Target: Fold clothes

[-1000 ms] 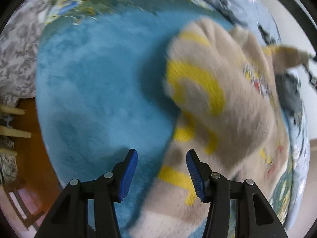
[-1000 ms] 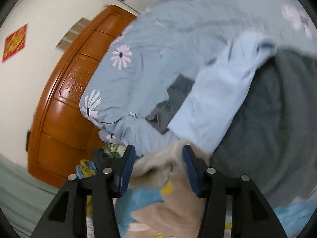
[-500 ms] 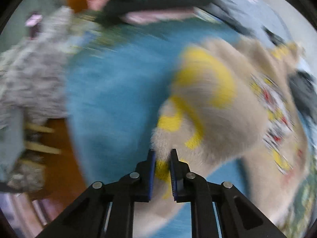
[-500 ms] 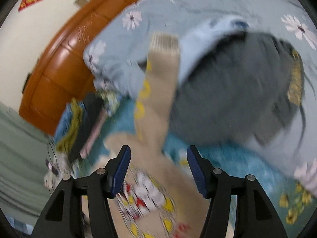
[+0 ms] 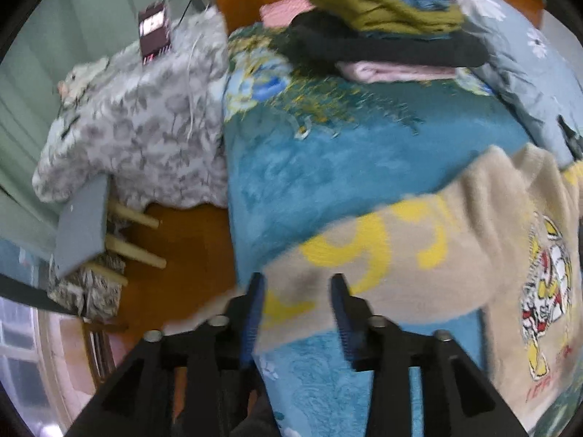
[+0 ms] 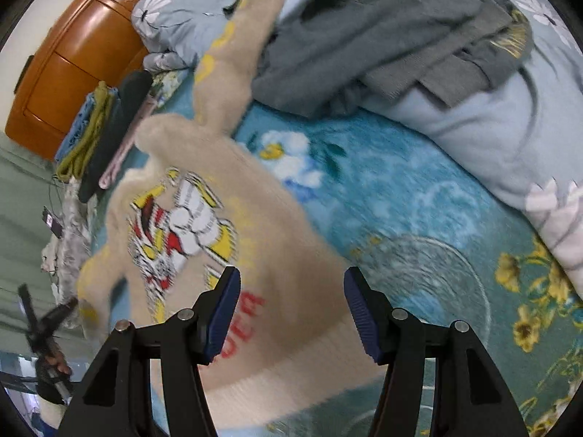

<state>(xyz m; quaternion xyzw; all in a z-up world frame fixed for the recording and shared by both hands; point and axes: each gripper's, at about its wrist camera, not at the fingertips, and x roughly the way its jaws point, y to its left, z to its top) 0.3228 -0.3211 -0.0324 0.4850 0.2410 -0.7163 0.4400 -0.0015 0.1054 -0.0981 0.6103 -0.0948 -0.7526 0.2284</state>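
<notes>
A beige fleece sweater [image 6: 226, 218] with yellow marks and a cartoon print lies face up on the teal bed blanket [image 6: 400, 196]. One sleeve [image 6: 233, 47] stretches up toward the pillow. In the left wrist view the other sleeve [image 5: 382, 255] runs out to the bed's edge. My left gripper [image 5: 297, 306] is open, its jaws on either side of that sleeve's end. My right gripper [image 6: 291, 306] is open and empty over the sweater's hem.
A stack of folded clothes [image 5: 382, 25] sits at the bed's far corner. A heap of grey and light blue garments [image 6: 400, 36] lies on the flowered duvet [image 6: 546, 167]. A floral-covered bedside table [image 5: 138, 123] and wooden floor [image 5: 189, 255] lie past the bed's edge.
My left gripper, shut on the sleeve half a second ago, has opened and the sleeve now lies stretched out. My right gripper let go of the other sleeve and drew back over the hem.
</notes>
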